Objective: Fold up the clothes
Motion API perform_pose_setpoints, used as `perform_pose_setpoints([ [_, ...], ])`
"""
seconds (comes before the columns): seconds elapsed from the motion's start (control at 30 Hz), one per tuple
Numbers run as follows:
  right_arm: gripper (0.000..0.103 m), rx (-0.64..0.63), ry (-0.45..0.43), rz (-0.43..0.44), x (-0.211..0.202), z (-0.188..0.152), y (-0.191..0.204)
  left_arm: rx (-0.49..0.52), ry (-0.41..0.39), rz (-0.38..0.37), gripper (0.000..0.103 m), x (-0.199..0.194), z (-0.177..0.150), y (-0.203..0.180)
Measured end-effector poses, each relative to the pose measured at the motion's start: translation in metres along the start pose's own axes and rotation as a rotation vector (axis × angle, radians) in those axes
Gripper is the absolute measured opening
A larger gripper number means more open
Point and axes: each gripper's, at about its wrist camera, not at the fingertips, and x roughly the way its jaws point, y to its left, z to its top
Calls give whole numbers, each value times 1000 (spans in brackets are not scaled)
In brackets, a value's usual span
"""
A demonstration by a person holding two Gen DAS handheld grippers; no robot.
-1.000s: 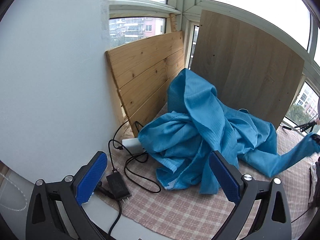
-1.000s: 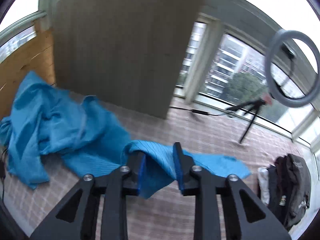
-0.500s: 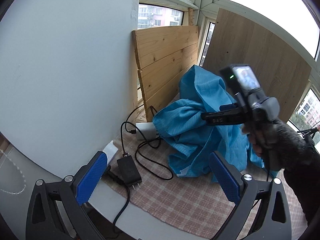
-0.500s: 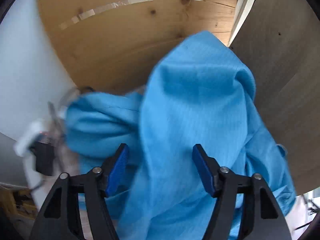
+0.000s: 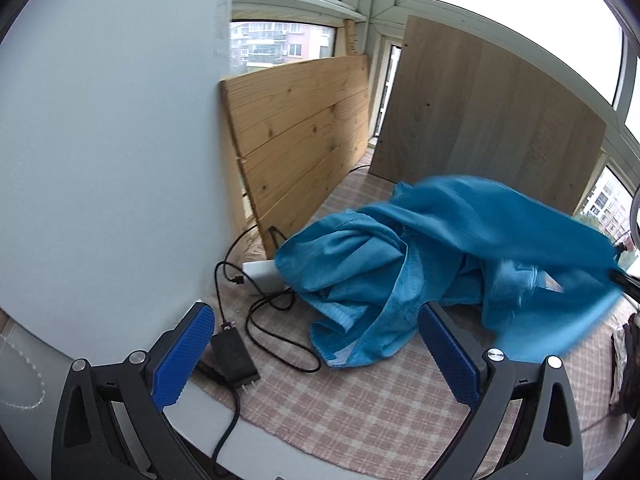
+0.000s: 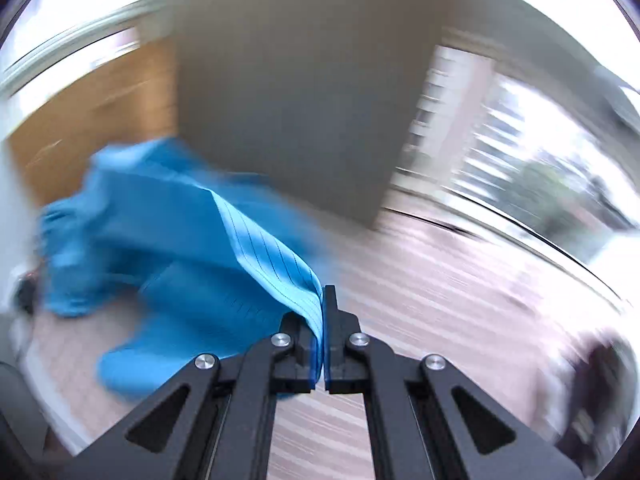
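a: right gripper point(image 6: 322, 312) now clamping an edge of the blue garment point(image 5: 400, 264), no longer gaping over it; dragging it rightward off the boards.

b: spreading, not folding. garment lying bunched on the checked cloth point(image 5: 360, 400). left gripper point(image 5: 316, 356) gaping, holding nothing.

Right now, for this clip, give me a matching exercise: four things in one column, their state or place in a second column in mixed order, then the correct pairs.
Column 1
1. left hand-held gripper
2. right hand-held gripper
3. blue garment
4. black power adapter

Column 2
A. clamped shut on a cloth edge
B. lying on the checked cloth near the white wall
C. wide open, holding nothing
D. crumpled, one part stretched towards the right

Pairs: 1-C, 2-A, 3-D, 4-B
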Motion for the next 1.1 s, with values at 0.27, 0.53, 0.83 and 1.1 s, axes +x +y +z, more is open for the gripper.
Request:
perform_pose_setpoints([
  [0.27, 10, 259, 172, -341, -46, -75, -139, 152, 49, -119, 102, 26, 8, -73],
  [0.53, 64, 137, 98, 46, 18, -38, 22, 307, 148, -262, 102, 62, -5, -167],
  [0.83, 65, 94, 140, 372, 179, 47, 117, 357, 177, -237, 102, 49, -22, -180],
  [1.1, 1, 21, 139, 497, 155, 27, 147, 321, 168, -150, 102, 41, -15, -147],
])
